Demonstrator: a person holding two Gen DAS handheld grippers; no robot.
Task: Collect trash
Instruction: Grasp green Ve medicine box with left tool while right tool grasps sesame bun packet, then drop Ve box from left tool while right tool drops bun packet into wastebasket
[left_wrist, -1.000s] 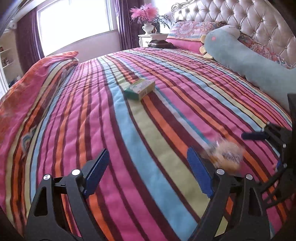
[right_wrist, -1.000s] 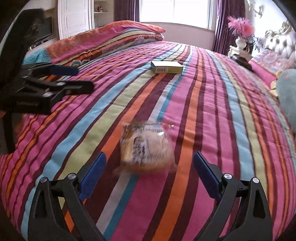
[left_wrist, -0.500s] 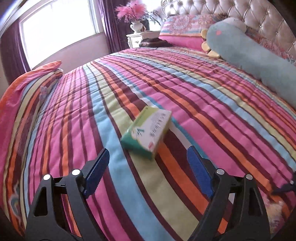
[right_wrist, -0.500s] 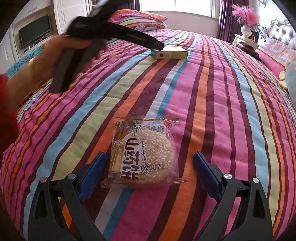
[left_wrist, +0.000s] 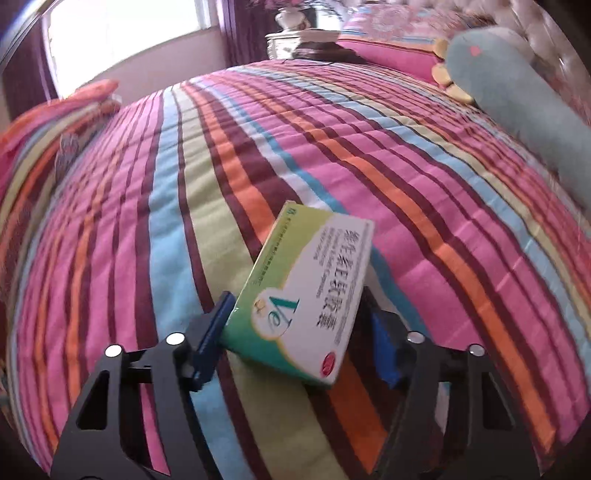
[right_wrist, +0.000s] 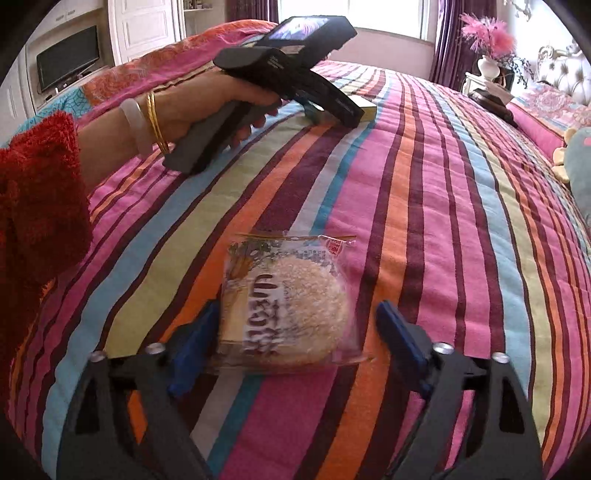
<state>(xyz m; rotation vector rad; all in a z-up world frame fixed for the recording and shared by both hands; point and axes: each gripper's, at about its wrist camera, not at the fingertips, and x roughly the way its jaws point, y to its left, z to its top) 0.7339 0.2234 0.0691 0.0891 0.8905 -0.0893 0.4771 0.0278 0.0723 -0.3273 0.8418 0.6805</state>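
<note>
A green and white medicine box lies on the striped bedspread. My left gripper is open with the near end of the box between its blue pads. The left pad touches the box; the right pad stands a little apart. A clear-wrapped sesame cake packet lies on the bedspread in the right wrist view. My right gripper is open around the packet's near end. The left gripper body and the hand holding it show far left, over the box.
A long teal plush toy and pink pillows lie at the headboard side. A nightstand with a vase of pink flowers stands beyond the bed. A folded orange quilt lies at the far left. A television sits on the left wall.
My left gripper moved forward to the medicine box and narrowed around it. My right gripper advanced onto the cake packet, its fingers closing in a little.
</note>
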